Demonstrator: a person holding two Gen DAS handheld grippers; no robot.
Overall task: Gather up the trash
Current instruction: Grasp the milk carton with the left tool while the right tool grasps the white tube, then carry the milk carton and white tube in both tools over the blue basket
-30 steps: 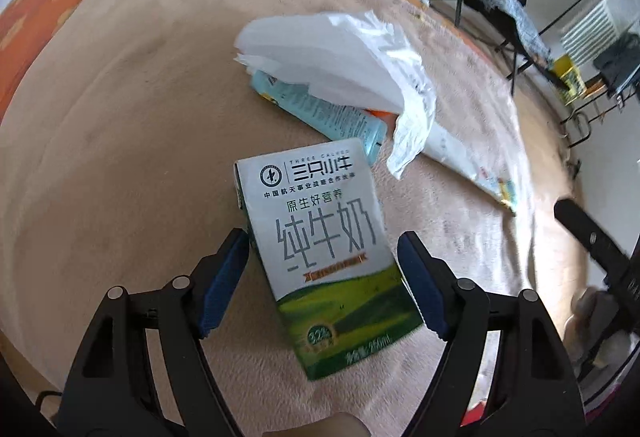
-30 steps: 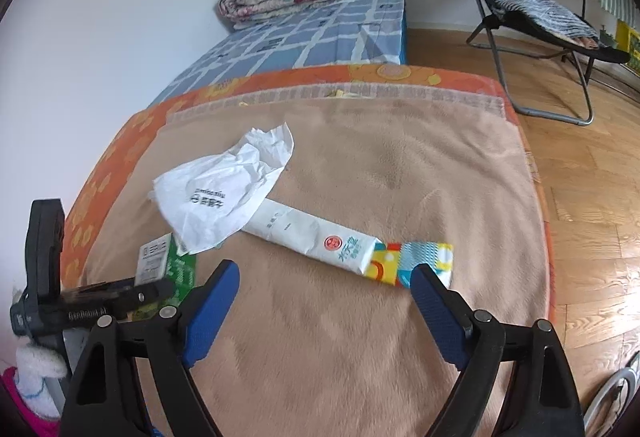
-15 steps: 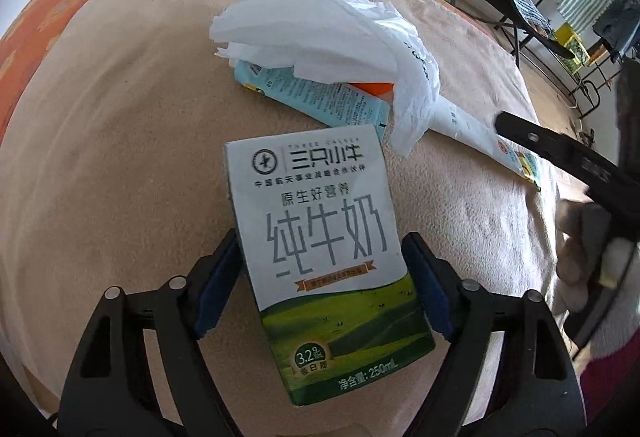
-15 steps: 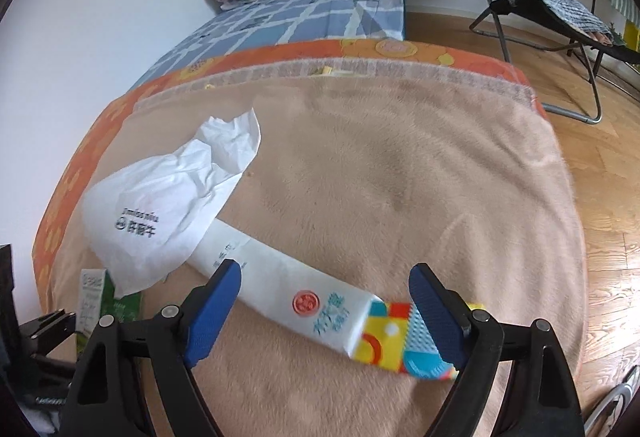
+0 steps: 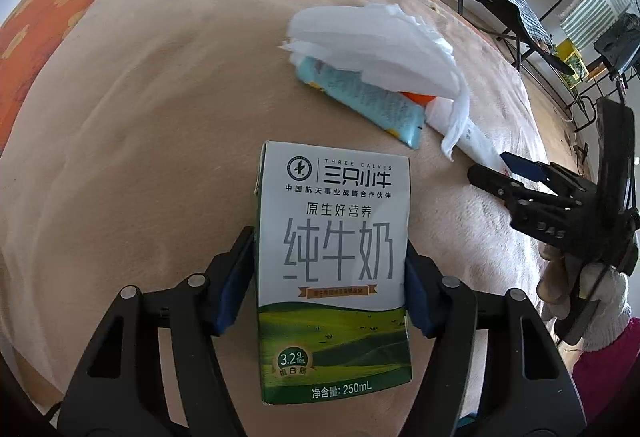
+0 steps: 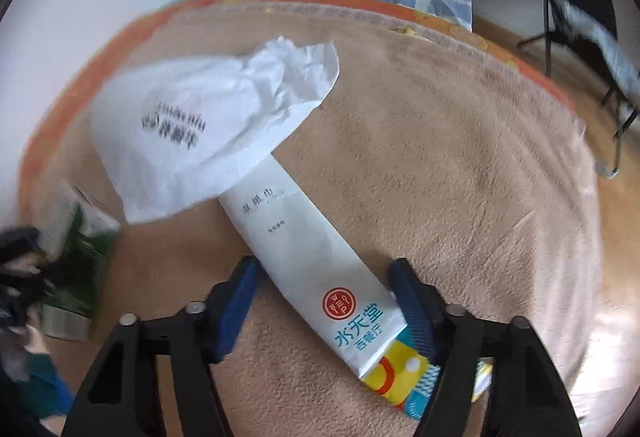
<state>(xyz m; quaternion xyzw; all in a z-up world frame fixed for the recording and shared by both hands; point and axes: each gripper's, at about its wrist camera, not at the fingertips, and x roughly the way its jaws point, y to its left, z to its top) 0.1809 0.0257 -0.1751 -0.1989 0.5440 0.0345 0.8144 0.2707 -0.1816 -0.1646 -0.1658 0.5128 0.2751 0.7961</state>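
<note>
My left gripper [image 5: 330, 277] has just been closing its jaws, and the blue pads now press both sides of the milk carton [image 5: 334, 269], which lies flat on the tan blanket [image 5: 160, 117] covering the bed. My right gripper [image 6: 324, 297] has also been narrowing its jaws around the long white wet-wipe packet [image 6: 308, 265]; the packet lies slantwise between the pads, the right one at its edge, but I cannot tell whether they pinch it. Over the packet's far end lies a crumpled white paper bag [image 6: 208, 133]. A folding chair [image 6: 580, 17] stands on the wooden floor beyond the bed.
</note>
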